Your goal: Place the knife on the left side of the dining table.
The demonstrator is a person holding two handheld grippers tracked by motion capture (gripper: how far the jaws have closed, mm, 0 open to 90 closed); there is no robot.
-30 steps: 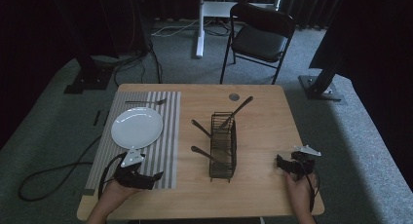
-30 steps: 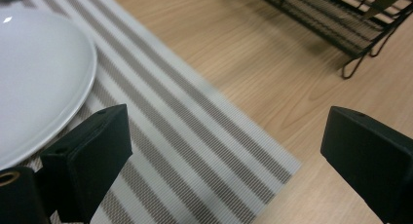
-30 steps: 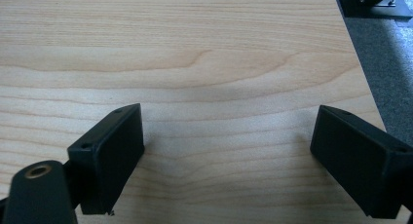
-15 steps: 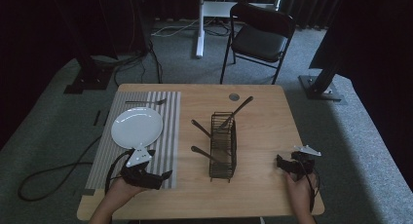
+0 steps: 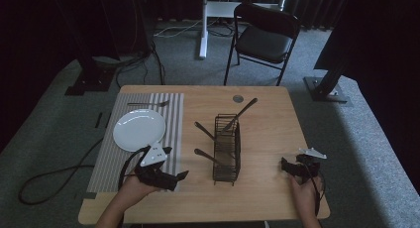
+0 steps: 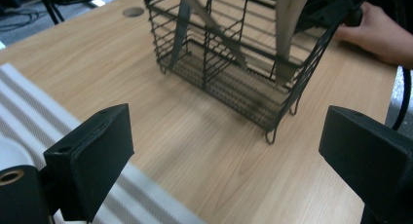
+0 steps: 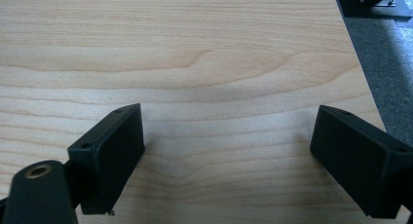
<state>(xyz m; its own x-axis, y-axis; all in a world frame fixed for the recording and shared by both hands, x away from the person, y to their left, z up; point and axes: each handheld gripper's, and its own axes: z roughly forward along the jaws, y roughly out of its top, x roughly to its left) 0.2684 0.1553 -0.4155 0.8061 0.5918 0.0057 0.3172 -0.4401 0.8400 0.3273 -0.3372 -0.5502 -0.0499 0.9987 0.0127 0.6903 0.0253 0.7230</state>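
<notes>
Wire basket (image 5: 227,148) holds dark utensils (image 5: 239,115); left claw (image 5: 171,174) and right claw (image 5: 288,166) both gape, empty.

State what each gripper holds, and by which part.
Nothing is held. The left gripper is open, facing the wire basket; the right gripper is open above bare table.

The wooden table (image 5: 267,124) carried a striped placemat (image 5: 174,120) at its left, a black wire basket (image 5: 227,151) near its middle, and a small grey disc (image 5: 238,98) toward the far edge
</notes>
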